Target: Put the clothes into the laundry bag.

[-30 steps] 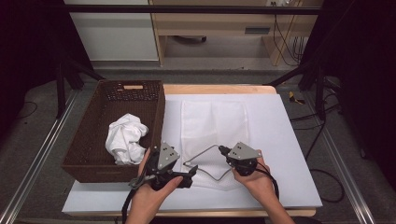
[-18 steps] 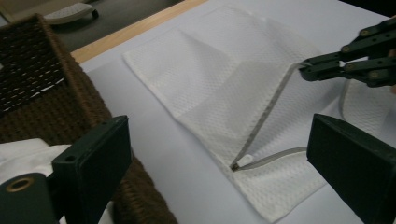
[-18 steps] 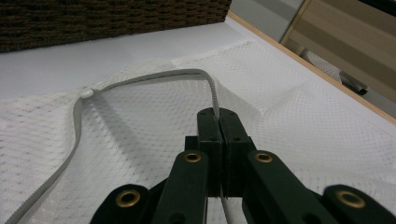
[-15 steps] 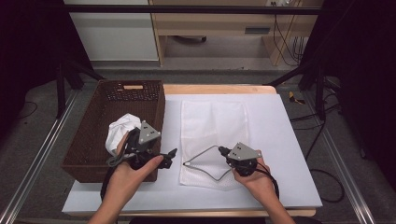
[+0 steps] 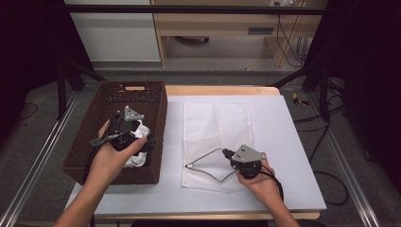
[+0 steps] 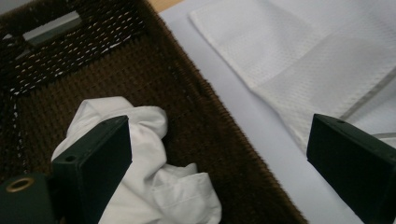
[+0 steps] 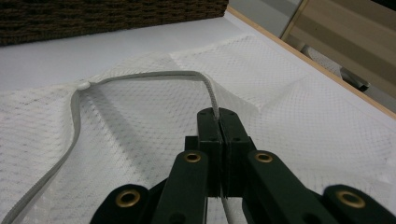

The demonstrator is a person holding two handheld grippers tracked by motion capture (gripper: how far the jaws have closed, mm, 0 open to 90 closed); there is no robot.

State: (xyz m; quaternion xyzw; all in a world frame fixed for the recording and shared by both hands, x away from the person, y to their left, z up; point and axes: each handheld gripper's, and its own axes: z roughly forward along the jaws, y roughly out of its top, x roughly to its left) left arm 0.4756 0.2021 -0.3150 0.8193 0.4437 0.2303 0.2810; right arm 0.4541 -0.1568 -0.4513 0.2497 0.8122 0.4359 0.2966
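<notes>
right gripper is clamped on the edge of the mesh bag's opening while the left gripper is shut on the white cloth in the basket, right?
Not quite. The left gripper is open: the left gripper view shows its jaws standing wide apart above the white cloth in the basket, gripping nothing. The rest holds: the right gripper is clamped on the edge of the mesh bag.

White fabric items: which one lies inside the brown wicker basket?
The crumpled white cloth under the open left gripper; the flat white mesh bag lies spread on the table, outside the brown wicker basket.
</notes>
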